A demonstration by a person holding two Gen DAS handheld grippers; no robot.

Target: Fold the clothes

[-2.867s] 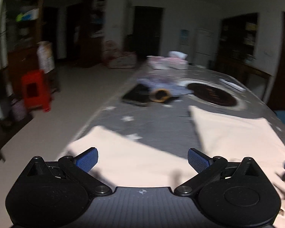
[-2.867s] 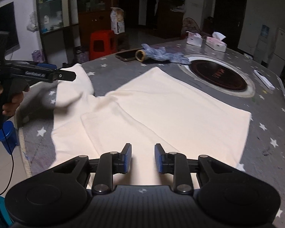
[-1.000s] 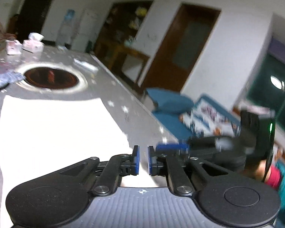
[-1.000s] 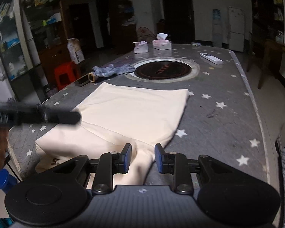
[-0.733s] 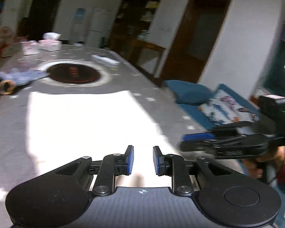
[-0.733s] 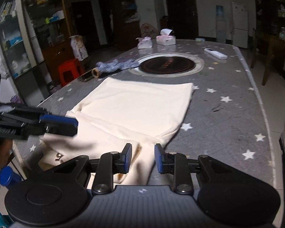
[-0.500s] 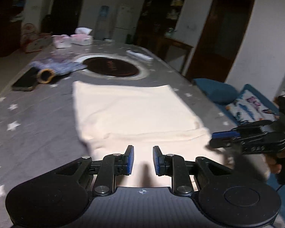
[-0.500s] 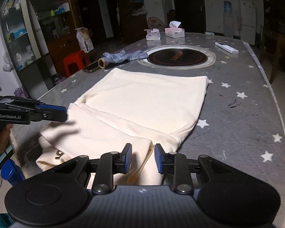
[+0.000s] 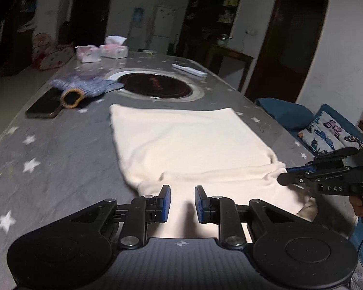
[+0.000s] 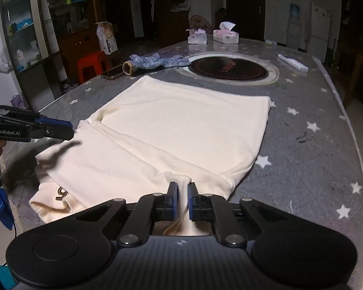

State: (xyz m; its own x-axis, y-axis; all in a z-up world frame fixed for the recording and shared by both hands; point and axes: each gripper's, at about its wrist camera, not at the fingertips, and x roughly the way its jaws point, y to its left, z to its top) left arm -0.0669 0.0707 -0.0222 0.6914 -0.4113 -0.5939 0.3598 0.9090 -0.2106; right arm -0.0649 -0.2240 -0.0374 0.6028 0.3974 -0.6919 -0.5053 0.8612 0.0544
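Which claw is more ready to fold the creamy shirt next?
Right. The right claw already pinches a fold of the cream fabric shirt; the left claw hovers with a gap, gripping nothing.

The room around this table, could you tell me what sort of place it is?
Probably a home dining room: the table has a built-in hotpot burner, tissue boxes stand at its far end, and a fridge stands beyond.

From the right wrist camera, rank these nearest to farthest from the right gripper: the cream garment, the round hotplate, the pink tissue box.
1. Cream garment, directly at the right gripper, a fold between its fingers.
2. Round hotplate, mid-table, slightly right.
3. Pink tissue box, at the far table end.
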